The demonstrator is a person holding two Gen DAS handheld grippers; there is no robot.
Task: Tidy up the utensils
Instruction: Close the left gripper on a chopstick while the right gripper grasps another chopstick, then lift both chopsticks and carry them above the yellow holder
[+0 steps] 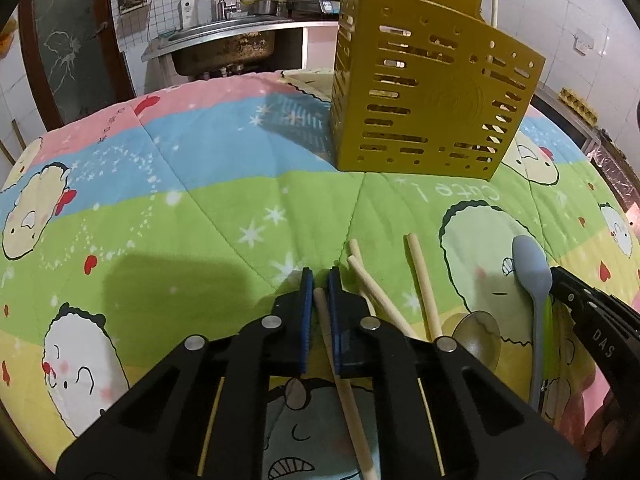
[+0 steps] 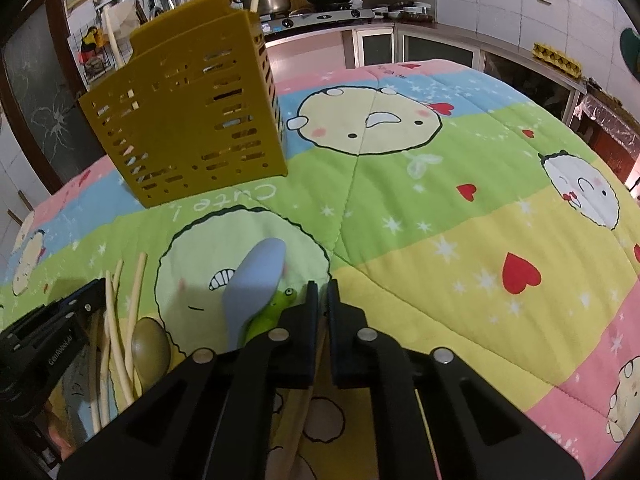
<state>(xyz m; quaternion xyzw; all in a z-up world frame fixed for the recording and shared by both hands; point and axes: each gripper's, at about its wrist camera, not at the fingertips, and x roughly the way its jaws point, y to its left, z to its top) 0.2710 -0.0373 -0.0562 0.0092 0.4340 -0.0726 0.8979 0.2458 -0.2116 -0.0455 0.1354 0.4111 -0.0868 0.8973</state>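
Observation:
My left gripper (image 1: 321,276) is shut on a pale wooden chopstick (image 1: 340,376) that runs back between its blue pads. Two more chopsticks (image 1: 424,284) lie just to its right, then a metal spoon (image 1: 478,336) and a blue spoon (image 1: 532,268). My right gripper (image 2: 323,288) is shut, with a tan wooden stick (image 2: 302,412) showing between and under its jaws. A green frog-topped utensil (image 2: 280,304) and the blue spoon (image 2: 256,280) lie at its left. The gold slotted utensil holder (image 1: 432,96) (image 2: 192,120) stands upright behind, with chopsticks in it.
A colourful cartoon quilt (image 2: 480,220) covers the table. My right gripper (image 1: 558,276) shows at the right edge of the left wrist view, and my left gripper (image 2: 96,288) at the left edge of the right wrist view. Behind are a sink (image 1: 224,44) and a stove counter (image 2: 328,16).

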